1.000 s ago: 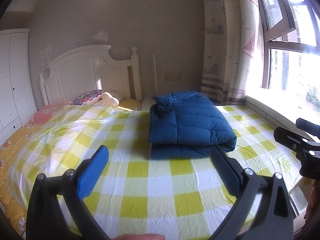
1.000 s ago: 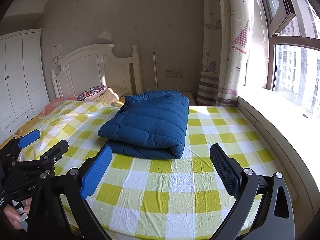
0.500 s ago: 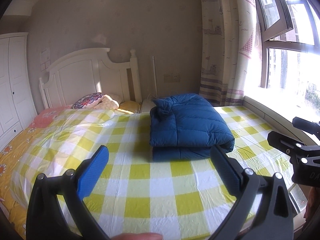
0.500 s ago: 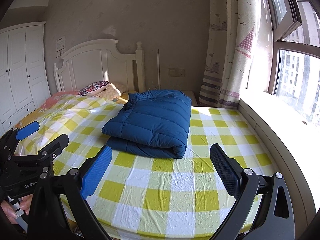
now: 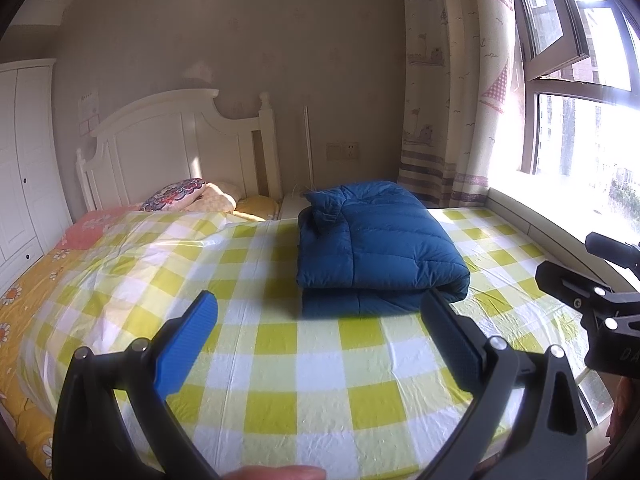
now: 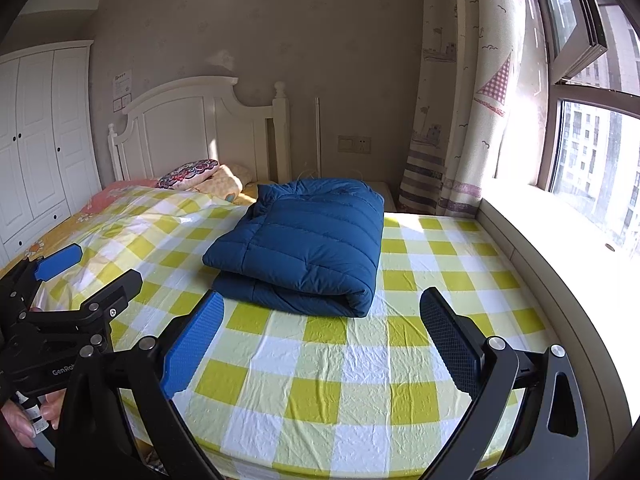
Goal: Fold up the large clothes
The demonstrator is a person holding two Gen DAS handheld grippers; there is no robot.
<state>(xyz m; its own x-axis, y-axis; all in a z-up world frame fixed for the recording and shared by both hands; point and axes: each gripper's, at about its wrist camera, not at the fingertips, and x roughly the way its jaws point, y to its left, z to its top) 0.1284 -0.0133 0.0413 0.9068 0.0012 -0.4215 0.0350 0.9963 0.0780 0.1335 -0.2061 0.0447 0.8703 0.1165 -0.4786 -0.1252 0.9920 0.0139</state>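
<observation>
Bed (image 6: 360,360): covered with a yellow-and-white checked sheet, wrinkled near the foot; white headboard (image 6: 192,132) at 11 o'clock against the wall.

Wardrobe (image 6: 36,140): white, panelled doors, at 9 o'clock.

Curtain (image 6: 472,100): pale, printed with sailboats and stripes, at 1 o'clock beside the window (image 6: 592,120).

Blue padded jacket (image 6: 304,244): folded into a thick rectangle, lying on the sheet at the bed's middle toward 12 o'clock, well apart from both grippers.

Pillow (image 6: 188,174): patterned, at the headboard, 10 o'clock.

Right gripper (image 6: 320,340): jaws spread wide and empty, blue pad at 7 o'clock, black pad at 5 o'clock, held over the foot of the bed.

Left gripper (image 5: 320,340): jaws likewise released, gripping nothing; seen from the right wrist view at 8 o'clock, its body lettered "GenRob", the rest cut off.

Hand (image 6: 24,420): at 8 o'clock, wrapped round the left gripper's handle.

Paper notice (image 6: 122,84): on the wall above the headboard; text too small to read.

Wall socket (image 6: 354,145): at 12 o'clock.
</observation>
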